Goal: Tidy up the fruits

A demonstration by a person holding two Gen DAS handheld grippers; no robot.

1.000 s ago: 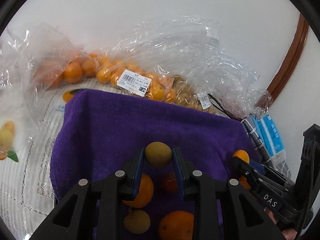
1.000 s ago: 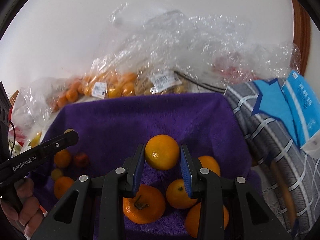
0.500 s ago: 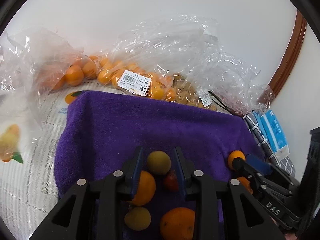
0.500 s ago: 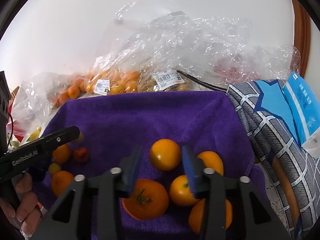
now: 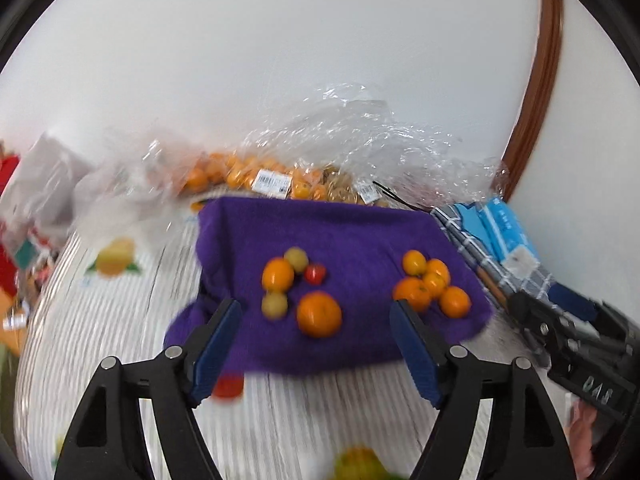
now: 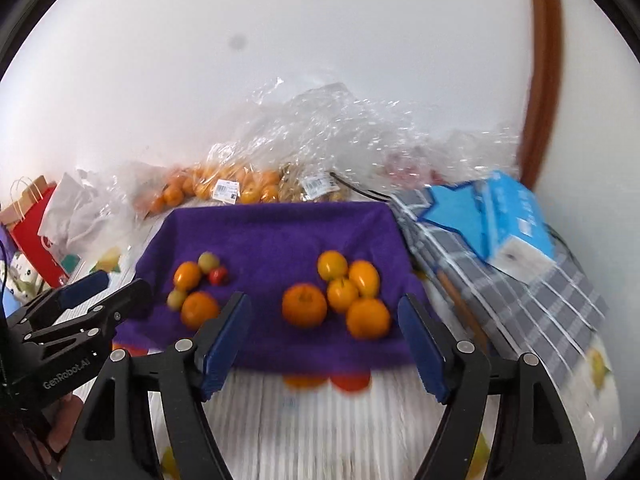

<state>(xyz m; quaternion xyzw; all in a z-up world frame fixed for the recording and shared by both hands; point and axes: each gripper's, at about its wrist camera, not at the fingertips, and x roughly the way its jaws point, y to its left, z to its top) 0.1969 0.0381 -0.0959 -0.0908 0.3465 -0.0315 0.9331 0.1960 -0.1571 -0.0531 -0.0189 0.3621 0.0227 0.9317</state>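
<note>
Both sets of jaws have just sprung apart and hold nothing; the fruits (image 6: 334, 296) lie ahead of them on the purple towel (image 6: 276, 232); round, firm, likely slick, so squeeze gently across the middle.

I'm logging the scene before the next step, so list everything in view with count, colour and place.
soft purple towel: one, centre of table.
round orange fruits: five, clustered on towel's right.
mixed fruits: two orange, two yellow-green, one small red, towel's left.
clear plastic fruit bags: several, behind towel.
blue tissue pack: one, right, on grey checked cloth.
red paper bag: one, far left.
left hand-held gripper: black, blue pads, open, empty.
right hand-held gripper: same, open, empty.
</note>
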